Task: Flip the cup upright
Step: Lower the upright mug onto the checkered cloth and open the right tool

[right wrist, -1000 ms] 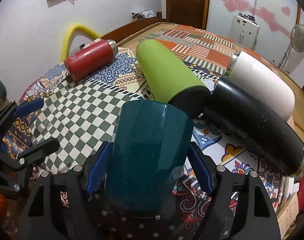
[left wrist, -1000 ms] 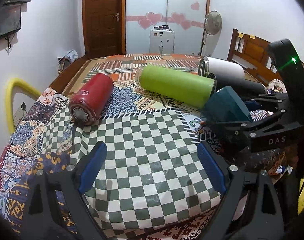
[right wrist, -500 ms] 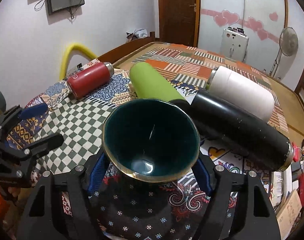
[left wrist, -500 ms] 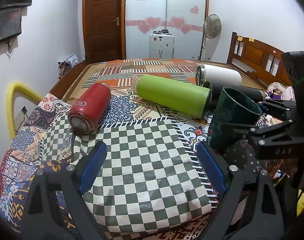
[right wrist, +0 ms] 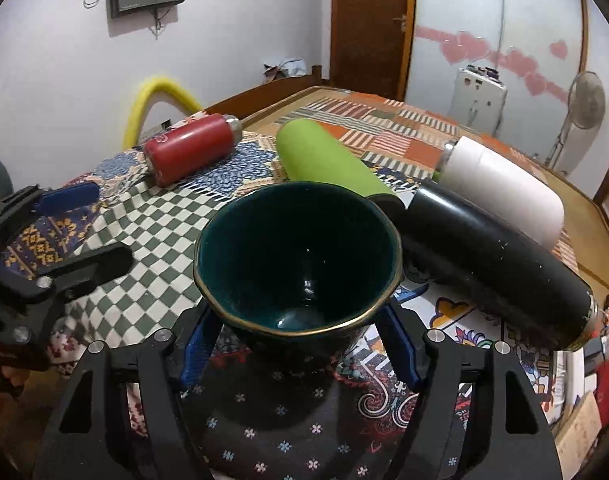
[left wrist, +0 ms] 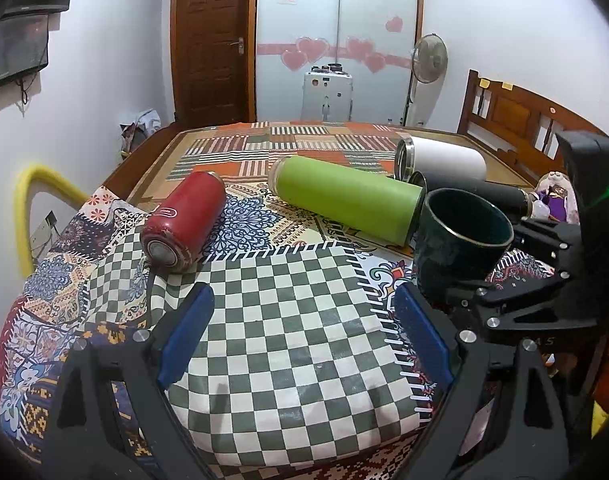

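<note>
A dark teal cup with a gold rim stands mouth up between the blue pads of my right gripper, which is shut on its lower body. In the left wrist view the cup is at the right, upright, by the end of the green bottle, with the right gripper around it. Whether its base touches the cloth is hidden. My left gripper is open and empty over the checkered cloth.
Several bottles lie on their sides on the patterned bedcover: a red one at the left, the green one, a black one and a white one to the right. A wooden headboard stands at the far right.
My right gripper has turned the cup from mouth-down to mouth-up and lowered it slightly toward the cloth. The left gripper has stayed open and roughly in place.
</note>
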A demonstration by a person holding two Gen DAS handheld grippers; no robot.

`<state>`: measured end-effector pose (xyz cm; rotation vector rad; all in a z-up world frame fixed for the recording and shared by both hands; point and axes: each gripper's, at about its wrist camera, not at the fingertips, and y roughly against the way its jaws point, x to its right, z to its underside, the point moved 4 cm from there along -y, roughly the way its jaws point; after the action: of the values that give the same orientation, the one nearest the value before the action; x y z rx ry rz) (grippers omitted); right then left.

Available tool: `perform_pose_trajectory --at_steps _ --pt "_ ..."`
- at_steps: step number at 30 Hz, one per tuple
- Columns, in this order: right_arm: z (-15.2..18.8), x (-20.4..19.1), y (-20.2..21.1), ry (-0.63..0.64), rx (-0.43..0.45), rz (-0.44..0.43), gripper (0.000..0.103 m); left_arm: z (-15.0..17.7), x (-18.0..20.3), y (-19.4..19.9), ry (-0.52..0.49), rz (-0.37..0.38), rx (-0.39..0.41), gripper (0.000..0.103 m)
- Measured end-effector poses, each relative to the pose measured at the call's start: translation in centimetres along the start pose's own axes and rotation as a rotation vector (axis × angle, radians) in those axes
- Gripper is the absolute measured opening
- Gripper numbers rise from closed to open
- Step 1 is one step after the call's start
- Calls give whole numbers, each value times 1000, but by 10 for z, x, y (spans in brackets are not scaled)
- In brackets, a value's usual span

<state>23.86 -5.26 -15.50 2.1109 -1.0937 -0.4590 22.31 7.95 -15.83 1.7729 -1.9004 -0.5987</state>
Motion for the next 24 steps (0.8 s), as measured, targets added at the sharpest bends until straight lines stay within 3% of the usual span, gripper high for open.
perform_pose_trajectory --at_steps 3,9,24 --pt "3 2 4 -34 6 -25 69 -3 1 5 0 -4 13 92" --pt "5 -6 34 8 72 38 72 -12 12 30 -5 -2 66 92" --pt "8 -20 201 -70 449 128 77 -31 66 166 -42 -16 373 92"
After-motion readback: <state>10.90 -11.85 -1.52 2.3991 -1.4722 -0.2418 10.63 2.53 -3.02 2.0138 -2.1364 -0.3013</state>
